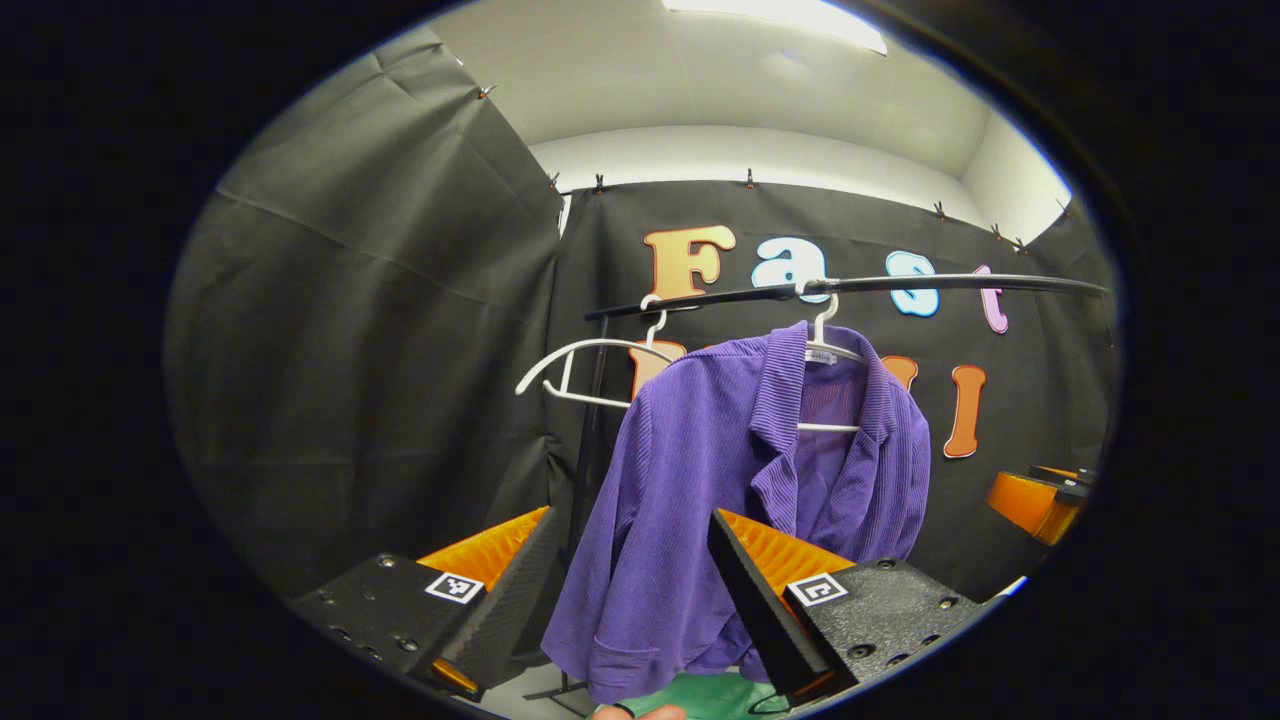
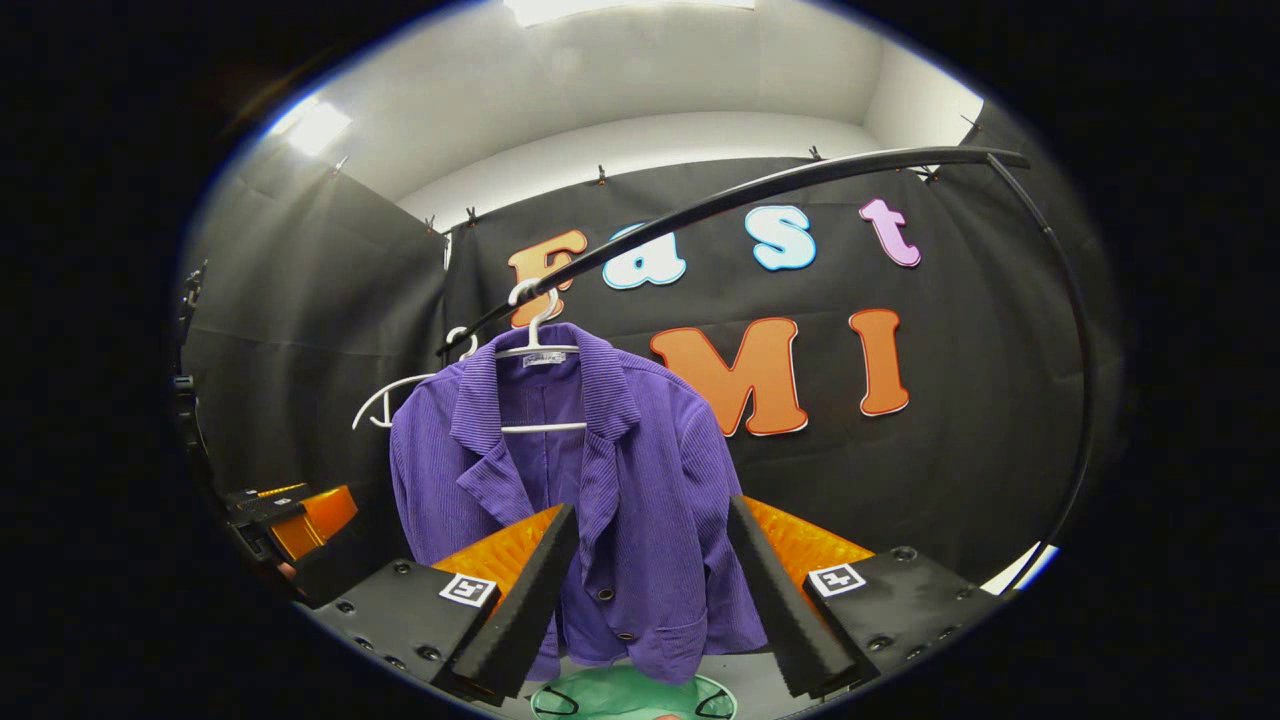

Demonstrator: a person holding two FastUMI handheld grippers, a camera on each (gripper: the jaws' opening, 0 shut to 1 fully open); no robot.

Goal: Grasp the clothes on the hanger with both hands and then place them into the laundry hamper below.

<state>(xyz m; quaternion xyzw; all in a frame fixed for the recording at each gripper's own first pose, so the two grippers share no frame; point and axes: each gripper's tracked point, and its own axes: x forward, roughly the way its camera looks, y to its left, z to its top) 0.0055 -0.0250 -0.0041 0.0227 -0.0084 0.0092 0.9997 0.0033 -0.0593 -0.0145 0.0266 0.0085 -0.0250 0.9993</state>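
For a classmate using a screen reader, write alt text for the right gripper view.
A purple jacket hangs on a white hanger from a black rail, straight ahead of the open right gripper. A green hamper sits below, and an empty white hanger hangs behind to the left.

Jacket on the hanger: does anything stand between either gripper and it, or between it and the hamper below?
Nothing visible does. The jacket hangs in open air ahead of both open grippers, left and right. The green hamper sits right under its hem, with no thing between.
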